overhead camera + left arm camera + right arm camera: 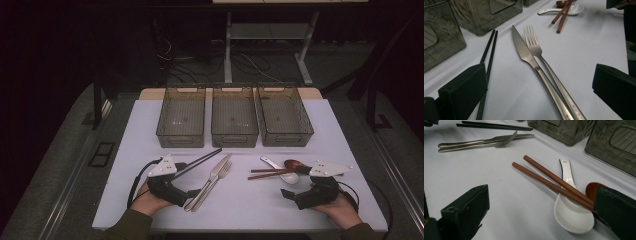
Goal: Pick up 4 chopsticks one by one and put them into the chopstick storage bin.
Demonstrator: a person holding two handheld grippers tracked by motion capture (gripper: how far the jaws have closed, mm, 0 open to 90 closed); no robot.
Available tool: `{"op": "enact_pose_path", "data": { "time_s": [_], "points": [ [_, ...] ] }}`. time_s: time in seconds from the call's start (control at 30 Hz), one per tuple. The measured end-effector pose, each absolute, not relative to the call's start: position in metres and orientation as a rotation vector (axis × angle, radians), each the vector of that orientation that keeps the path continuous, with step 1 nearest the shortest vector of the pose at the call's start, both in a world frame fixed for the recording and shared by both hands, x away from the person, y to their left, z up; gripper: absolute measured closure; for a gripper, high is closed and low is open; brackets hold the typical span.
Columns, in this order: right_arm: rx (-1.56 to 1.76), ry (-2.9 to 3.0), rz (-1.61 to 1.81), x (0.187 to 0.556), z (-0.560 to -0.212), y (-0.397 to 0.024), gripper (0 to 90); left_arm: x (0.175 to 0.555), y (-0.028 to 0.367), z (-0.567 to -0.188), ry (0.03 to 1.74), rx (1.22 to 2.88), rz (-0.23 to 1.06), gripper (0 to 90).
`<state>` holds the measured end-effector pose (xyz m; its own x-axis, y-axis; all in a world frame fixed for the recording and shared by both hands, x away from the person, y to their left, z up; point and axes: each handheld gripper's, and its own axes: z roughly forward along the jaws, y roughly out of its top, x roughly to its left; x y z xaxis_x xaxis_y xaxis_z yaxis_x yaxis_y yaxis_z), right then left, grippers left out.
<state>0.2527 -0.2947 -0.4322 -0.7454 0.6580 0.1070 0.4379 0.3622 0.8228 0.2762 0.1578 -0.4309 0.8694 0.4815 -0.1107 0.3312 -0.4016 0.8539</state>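
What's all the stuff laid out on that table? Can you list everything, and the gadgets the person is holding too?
Bins: three, smoky clear, empty, in a row at the far side.
Black chopsticks: one pair, left of the knife.
Knife: one, steel, beside the fork.
Fork: one, steel.
Brown chopsticks: one pair, lying across the white spoon.
White spoon: one, right side.
Wooden spoon: one, reddish brown, by the white spoon.
Table: one, white.
Left gripper: black, open.
Right gripper: black, open.

Left hand [147, 200] at 7 o'clock, gripping left gripper [192, 193], jaws spread wide, pointing toward 3 o'clock. Right hand [342, 209] at 5 o'clock, holding right gripper [286, 195], jaws wide apart, pointing toward 9 o'clock. Both low over table, empty.
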Motion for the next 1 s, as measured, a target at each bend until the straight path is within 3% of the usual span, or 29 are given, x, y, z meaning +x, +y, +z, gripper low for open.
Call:
{"op": "enact_pose_path", "data": {
  "time_s": [1.0],
  "points": [
    [0.945, 2.509, 1.173, 0.275, -0.418, -0.287, 0.9, 0.276, 0.158, -0.431, 0.591, 2.03, 0.179, 0.0]
  ]
}}
